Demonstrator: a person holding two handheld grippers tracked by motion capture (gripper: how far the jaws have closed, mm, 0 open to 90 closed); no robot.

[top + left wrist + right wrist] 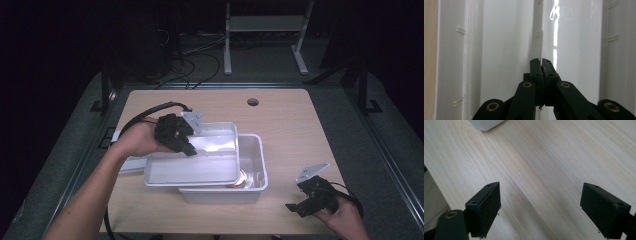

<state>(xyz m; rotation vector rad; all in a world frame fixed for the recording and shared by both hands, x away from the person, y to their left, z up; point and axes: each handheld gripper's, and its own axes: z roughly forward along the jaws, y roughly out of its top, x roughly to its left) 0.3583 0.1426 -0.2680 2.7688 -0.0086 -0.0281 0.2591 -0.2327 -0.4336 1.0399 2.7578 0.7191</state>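
High view | we see left claw (pixel 189 149) clenched on lid (pixel 192 169) rim, lid lying askew over bin (pixel 252 170), long axis left-right | right claw (pixel 296 207) released, lower right on tabletop (pixel 290 120)

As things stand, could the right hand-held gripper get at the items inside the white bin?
Probably not yet. The lid, clamped by the left hand-held gripper, covers most of the white bin; the right hand-held gripper sits open beside it.
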